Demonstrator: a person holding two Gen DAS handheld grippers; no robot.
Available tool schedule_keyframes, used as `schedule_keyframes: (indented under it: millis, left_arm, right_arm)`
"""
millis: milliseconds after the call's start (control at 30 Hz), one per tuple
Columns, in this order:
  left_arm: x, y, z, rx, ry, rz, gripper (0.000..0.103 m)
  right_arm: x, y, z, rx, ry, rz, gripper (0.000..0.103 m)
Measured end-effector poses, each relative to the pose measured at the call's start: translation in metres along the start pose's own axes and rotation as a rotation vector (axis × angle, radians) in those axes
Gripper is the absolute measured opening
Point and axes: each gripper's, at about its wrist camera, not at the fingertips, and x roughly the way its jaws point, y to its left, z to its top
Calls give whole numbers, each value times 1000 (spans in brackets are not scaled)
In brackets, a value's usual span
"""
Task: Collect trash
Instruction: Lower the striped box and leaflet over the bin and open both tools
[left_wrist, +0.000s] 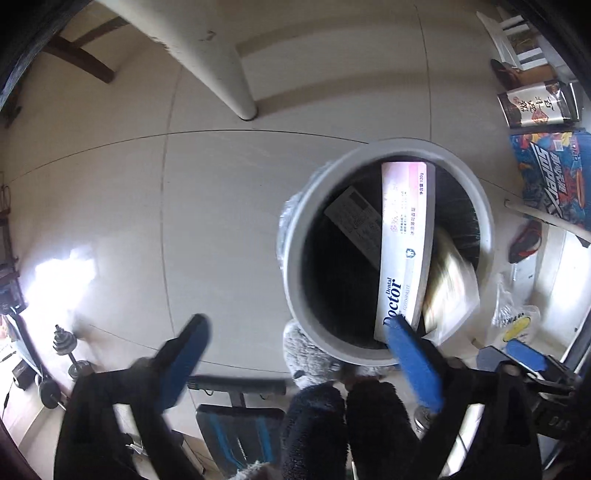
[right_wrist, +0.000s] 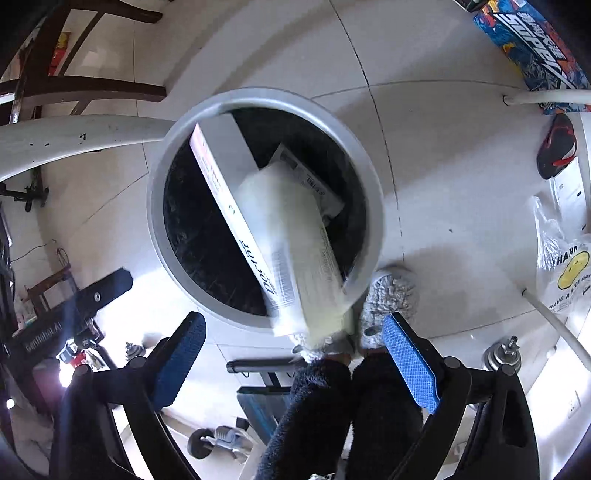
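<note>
A round grey trash bin (left_wrist: 295, 258) stands on the tiled floor; it also shows in the right wrist view (right_wrist: 155, 206). Inside it a white toothpaste box (left_wrist: 404, 236) leans on the rim, with a dark printed packet (left_wrist: 352, 214) beside it. A blurred pale box (right_wrist: 295, 258) lies tilted over the bin's near rim, apart from both grippers; it also shows in the left wrist view (left_wrist: 448, 291). My left gripper (left_wrist: 299, 363) is open and empty over the bin's near edge. My right gripper (right_wrist: 295, 360) is open and empty just below the pale box.
A white table leg (left_wrist: 221, 74) stands beyond the bin. Colourful boxes (left_wrist: 554, 173), a white plastic bag (right_wrist: 565, 266) and a red-and-black slipper (right_wrist: 557, 146) lie to the right. Dumbbells (left_wrist: 62, 362) and an exercise bench (left_wrist: 236, 424) are on the near floor. The person's fuzzy slippers (right_wrist: 391, 291) stand beside the bin.
</note>
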Motion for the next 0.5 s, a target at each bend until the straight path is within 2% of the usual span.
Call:
schedule_keyframes:
  millis: [67,200,267,400,500]
  left_arm:
    - [-4,2,-7,0,-16,32,103]
    - [-14,2,-23,-2,-35,54,103]
    - [-23,0,-31,0,-50,59,103]
    - [-52,-7,-53,8,-80,76,103]
    - [-81,-9,-68,13,-104,75,103]
  right_arm:
    - [0,5,-3,-12,-9,-15,103]
    - [-4,13,-9,-31,-33,-47,103]
    - [-10,15,-14,-46,-60,-94,103]
    - [-37,23,-31,-82,-127,-185,103]
    - [-64,32,-46,-102,-167,-220,103]
